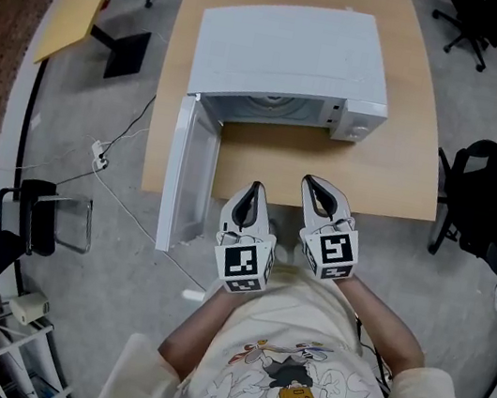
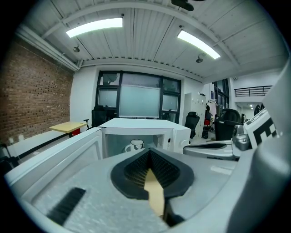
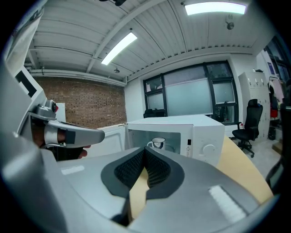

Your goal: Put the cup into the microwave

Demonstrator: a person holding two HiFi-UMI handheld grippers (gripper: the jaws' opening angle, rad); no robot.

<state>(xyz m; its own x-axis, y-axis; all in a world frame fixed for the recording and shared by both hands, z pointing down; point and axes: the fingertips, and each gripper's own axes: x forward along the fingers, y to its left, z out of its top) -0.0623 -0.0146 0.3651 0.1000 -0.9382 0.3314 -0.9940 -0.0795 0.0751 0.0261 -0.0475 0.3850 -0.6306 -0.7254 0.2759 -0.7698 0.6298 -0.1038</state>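
Observation:
A white cup (image 2: 134, 145) with a handle stands inside the open white microwave (image 1: 283, 56); the right gripper view shows the cup (image 3: 158, 143) in the cavity too. The microwave door (image 1: 182, 172) hangs wide open at the left, past the table's front edge. My left gripper (image 1: 252, 187) hovers at the front edge of the wooden table (image 1: 396, 172), shut and empty, its jaws (image 2: 148, 152) pointing at the cavity. Beside it, my right gripper (image 1: 313, 184) is also shut with nothing in it, and points (image 3: 144, 152) at the microwave from a short way back.
The microwave's control panel with its knob (image 3: 209, 148) is right of the cavity. A black office chair (image 1: 485, 207) stands right of the table, a small yellow desk (image 1: 72, 10) far left. A cable (image 1: 132, 130) runs over the floor left of the door.

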